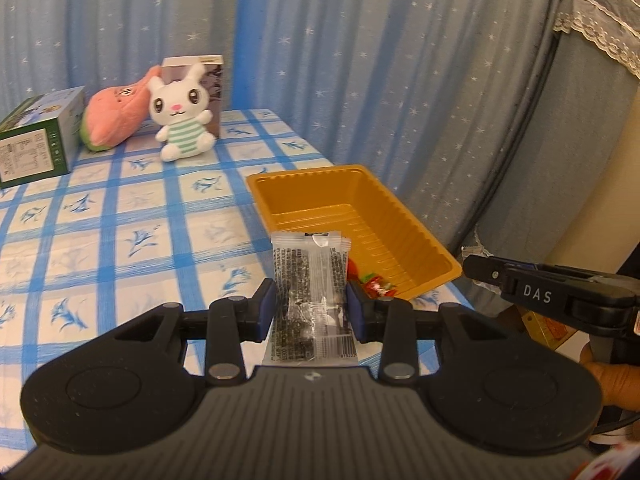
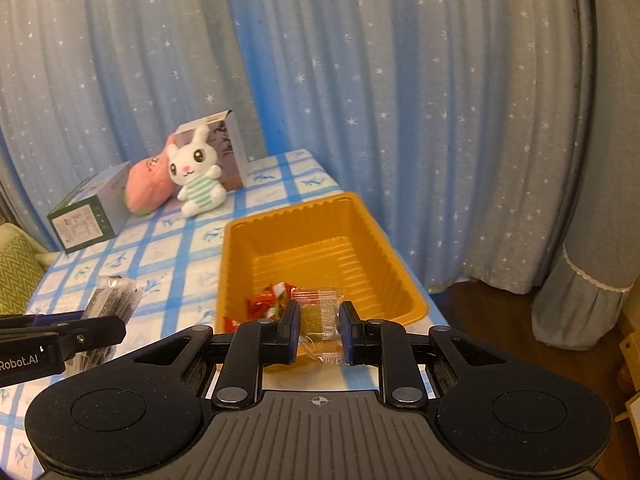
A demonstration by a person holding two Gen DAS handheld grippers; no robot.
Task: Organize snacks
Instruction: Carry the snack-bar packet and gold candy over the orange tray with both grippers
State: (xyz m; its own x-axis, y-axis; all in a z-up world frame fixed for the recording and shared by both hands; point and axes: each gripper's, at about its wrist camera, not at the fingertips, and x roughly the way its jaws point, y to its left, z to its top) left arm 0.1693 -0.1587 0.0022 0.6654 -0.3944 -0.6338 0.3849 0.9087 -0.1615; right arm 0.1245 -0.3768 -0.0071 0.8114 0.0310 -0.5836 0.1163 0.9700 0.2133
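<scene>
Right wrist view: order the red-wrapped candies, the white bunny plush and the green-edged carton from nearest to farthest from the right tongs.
1. Red-wrapped candies: in the orange plastic tray's near corner, just beyond the right tongs.
2. White bunny plush: far end of the table, left of centre.
3. Green-edged carton: far left; roughly as far as the bunny, too close to call.

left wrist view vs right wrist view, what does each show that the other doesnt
Only the left wrist view: the left hand-held gripper shut on a clear packet with dark print, seen head-on.

Only the right wrist view: the right hand-held gripper shut on a small clear packet with a yellowish snack, and a green patterned cushion.

Both: the orange tray holding red wrappers, the rabbit plush, the green box, the checked tablecloth.
</scene>
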